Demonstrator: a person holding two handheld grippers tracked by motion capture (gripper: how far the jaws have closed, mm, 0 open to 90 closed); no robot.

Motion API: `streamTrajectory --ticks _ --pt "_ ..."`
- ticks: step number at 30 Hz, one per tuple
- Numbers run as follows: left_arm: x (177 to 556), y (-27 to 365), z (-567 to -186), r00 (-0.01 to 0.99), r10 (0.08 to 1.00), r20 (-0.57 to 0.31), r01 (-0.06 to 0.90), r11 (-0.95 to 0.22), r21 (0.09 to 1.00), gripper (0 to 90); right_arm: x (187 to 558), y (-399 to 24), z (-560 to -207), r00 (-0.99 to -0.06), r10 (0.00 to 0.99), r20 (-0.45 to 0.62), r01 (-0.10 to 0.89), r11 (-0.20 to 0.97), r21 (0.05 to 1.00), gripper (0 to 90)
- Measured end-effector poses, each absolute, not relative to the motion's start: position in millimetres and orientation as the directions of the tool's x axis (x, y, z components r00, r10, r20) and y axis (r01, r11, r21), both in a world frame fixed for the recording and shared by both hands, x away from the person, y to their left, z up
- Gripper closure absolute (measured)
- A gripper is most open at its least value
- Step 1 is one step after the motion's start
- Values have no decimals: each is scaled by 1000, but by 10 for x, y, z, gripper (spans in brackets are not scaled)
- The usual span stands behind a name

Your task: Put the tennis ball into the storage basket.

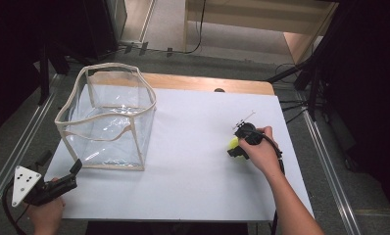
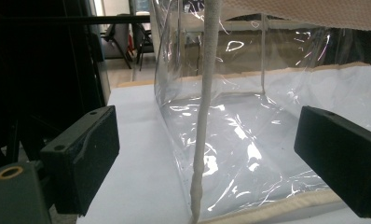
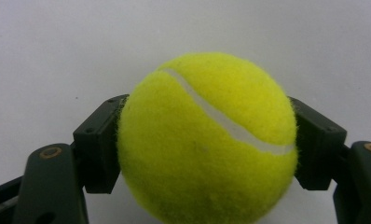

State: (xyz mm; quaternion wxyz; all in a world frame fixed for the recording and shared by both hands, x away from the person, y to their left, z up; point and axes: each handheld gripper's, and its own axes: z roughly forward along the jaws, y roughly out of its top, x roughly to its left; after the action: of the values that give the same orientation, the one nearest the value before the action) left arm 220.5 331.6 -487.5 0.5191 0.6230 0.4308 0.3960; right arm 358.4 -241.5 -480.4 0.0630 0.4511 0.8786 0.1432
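Observation:
A yellow tennis ball sits between the jaws of my right gripper, whose pads press on both of its sides. From above, the tennis ball peeks out left of the right gripper on the white table's right half. A clear plastic bag with beige trim stands open at the table's left. My left gripper rests near the front left corner, just short of the bag. Its jaws stand wide apart, with the bag's front corner seam ahead of them.
The white table has a wooden strip along its far edge. Metal rails run down both sides of the table. Dark stands and cables crowd the back right.

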Motion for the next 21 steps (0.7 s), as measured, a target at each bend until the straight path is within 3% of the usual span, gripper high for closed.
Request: streamTrajectory --ticks 21 --pt "2208 3317 -4875 317 948 41 123 -84 989 69 3607 -2157 -4695 -637 770 38 733 589 341 236"
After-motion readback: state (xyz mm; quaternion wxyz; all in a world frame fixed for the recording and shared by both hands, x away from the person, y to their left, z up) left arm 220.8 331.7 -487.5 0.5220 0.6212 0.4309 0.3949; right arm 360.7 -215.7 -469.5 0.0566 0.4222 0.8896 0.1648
